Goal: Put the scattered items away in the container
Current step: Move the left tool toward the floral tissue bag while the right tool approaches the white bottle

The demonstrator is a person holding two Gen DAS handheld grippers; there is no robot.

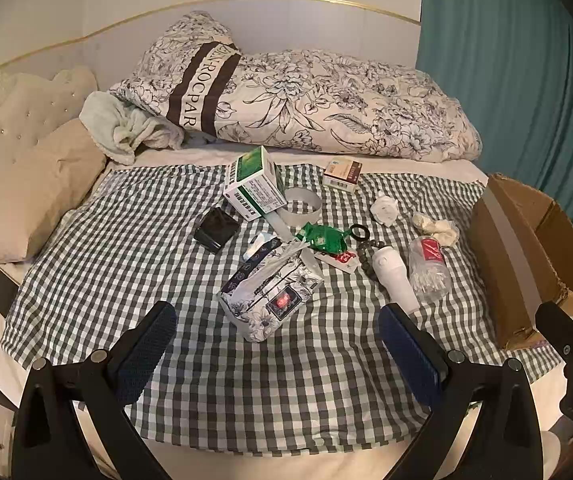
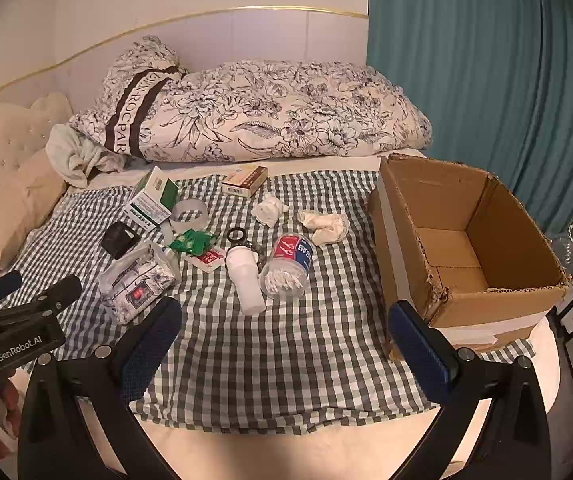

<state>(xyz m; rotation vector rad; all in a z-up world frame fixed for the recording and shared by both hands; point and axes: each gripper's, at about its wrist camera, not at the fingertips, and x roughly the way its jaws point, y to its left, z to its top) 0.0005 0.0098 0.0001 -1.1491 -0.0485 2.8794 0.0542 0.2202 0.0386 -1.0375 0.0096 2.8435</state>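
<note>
Right wrist view: both grippers spread, holding nothing.
Scattered items lie mid-cloth (image 2: 270, 356); cardboard box (image 2: 526, 208), seemingly empty, sits at its right edge.

Bed (image 2: 286, 436): cream sheet, partly covered by 1 green-and-white checked cloth (image 2: 286, 352). 1 floral duvet (image 2: 286, 116), rolled along the far side against the white wall panel (image 2: 246, 36). 1 pale crumpled towel (image 2: 74, 156) beside it. 1 beige pillow (image 1: 34, 200) against a tufted headboard (image 1: 2, 128). Teal curtain (image 2: 486, 80) at right.
</note>
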